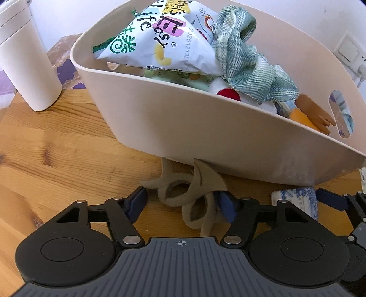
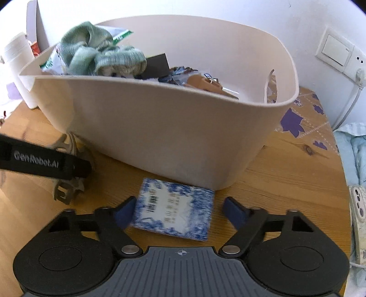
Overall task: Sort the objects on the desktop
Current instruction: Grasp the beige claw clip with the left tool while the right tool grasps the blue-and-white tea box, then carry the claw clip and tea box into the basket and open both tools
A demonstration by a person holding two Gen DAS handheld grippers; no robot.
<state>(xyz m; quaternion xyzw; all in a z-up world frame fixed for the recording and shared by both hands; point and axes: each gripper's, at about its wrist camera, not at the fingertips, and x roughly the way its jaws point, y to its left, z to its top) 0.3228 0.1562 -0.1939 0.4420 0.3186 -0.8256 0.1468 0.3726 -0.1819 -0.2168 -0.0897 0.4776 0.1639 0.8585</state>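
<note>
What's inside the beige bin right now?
The beige bin holds a snack bag and a green checked cloth on top, with a doll arm and a red-and-white item below. Deeper contents are covered.

White wall far; switch and socket far right; wooden counter near; bright daylight; purple-flowered cloth right.

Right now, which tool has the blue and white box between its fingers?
The right tool: the blue-and-white box lies between its fingers. The left tool straddles the grey clip.
</note>
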